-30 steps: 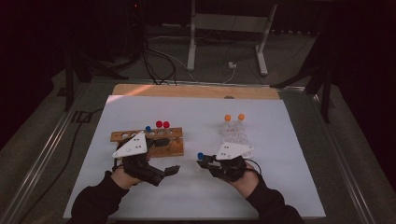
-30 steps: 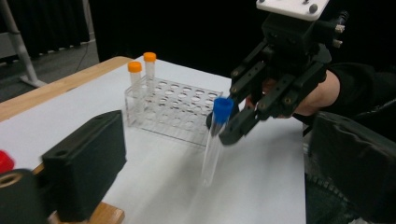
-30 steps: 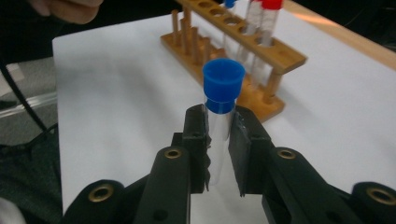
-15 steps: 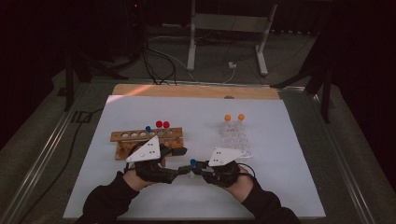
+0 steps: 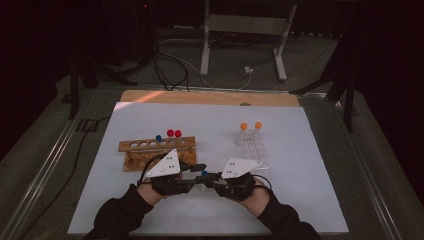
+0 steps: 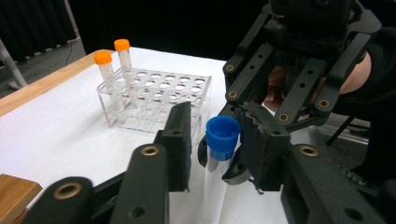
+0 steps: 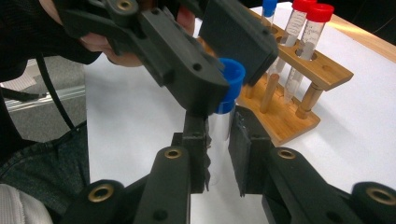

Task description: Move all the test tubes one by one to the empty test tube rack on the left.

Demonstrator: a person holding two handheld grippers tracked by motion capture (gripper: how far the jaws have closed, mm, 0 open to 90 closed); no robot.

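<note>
A clear tube with a blue cap (image 6: 223, 134) stands upright between the two grippers above the white table. My right gripper (image 7: 218, 126) is shut on its clear body (image 7: 219, 133). My left gripper (image 6: 217, 123) is open, its jaws on either side of the blue cap (image 7: 231, 77), one close to it and the other a small gap away. In the high view the left gripper (image 5: 198, 170) and right gripper (image 5: 208, 179) meet tip to tip at the blue cap (image 5: 204, 173), near the front middle of the table.
A wooden rack (image 5: 150, 152) behind the left hand holds a blue-capped tube (image 5: 158, 137) and two red-capped tubes (image 5: 174, 133). A clear plastic rack (image 5: 255, 150) behind the right hand holds two orange-capped tubes (image 5: 250, 125). The white table top (image 5: 300, 200) ends just in front of the hands.
The left gripper has moved right, away from the wooden rack, and its jaws now flank the blue cap. The right gripper has brought the tube slightly left to meet it.
</note>
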